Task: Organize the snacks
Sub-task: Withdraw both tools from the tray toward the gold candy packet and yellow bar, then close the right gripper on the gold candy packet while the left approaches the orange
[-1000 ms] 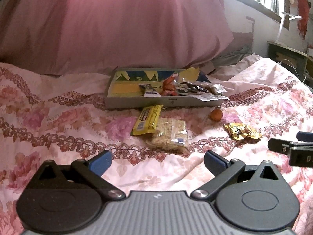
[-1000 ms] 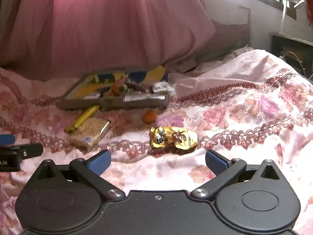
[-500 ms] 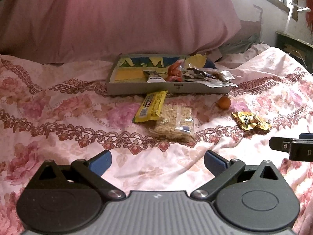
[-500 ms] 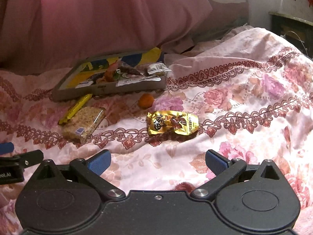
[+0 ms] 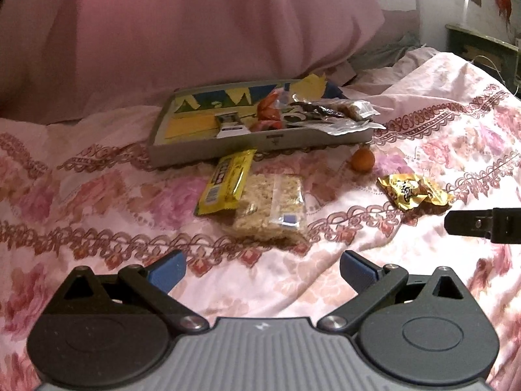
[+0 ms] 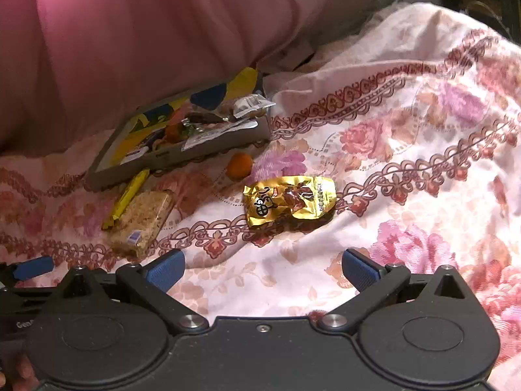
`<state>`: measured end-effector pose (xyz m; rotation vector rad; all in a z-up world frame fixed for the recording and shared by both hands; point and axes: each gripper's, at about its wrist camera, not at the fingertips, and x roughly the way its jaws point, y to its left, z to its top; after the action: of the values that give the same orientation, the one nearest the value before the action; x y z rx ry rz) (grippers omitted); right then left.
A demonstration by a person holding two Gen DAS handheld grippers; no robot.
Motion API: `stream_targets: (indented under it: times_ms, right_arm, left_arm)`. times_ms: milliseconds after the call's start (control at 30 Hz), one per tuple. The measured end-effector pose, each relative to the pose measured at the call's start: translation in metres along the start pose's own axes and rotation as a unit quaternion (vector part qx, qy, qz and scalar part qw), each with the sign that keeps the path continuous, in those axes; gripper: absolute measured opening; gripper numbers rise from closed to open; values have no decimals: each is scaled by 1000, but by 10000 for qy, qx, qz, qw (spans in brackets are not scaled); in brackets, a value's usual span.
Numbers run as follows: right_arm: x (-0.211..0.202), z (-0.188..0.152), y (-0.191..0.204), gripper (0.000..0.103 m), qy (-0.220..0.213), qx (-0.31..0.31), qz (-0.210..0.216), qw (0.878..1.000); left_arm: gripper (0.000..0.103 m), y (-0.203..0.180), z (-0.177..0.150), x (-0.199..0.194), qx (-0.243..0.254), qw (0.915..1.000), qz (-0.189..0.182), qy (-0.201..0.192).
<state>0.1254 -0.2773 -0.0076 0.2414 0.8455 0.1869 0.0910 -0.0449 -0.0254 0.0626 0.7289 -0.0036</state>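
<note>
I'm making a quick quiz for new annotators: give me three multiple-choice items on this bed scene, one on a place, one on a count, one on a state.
1. Where does the yellow bar lie?
A. inside the tray
B. partly on the rice cracker pack, in front of the tray
C. beside the gold wrapper

2. How many snacks lie on the bedspread outside the tray?
A. two
B. four
C. six

3. How do the jaws of the right gripper stand?
A. open, holding nothing
B. shut on the gold wrapper
C. shut on the orange sweet

Answers: 1 B, its lower end overlaps the pack. 2 B, the bar, the pack, the orange sweet and the gold wrapper. 3 A, the jaws stand wide apart with the gold wrapper lying ahead, untouched.
</note>
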Motion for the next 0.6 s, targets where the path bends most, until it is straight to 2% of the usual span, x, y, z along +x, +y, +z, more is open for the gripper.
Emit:
stream_targets:
  times_ms: [267,600]
  right_arm:
    - [27,12,-11,102,299,135,93,9994]
    - [54,25,-18,102,416,55,24,9991]
  left_arm:
    - [103,-11,20,20,304,9995,59,88]
    - [103,-16,53,44,328,9994,54,51]
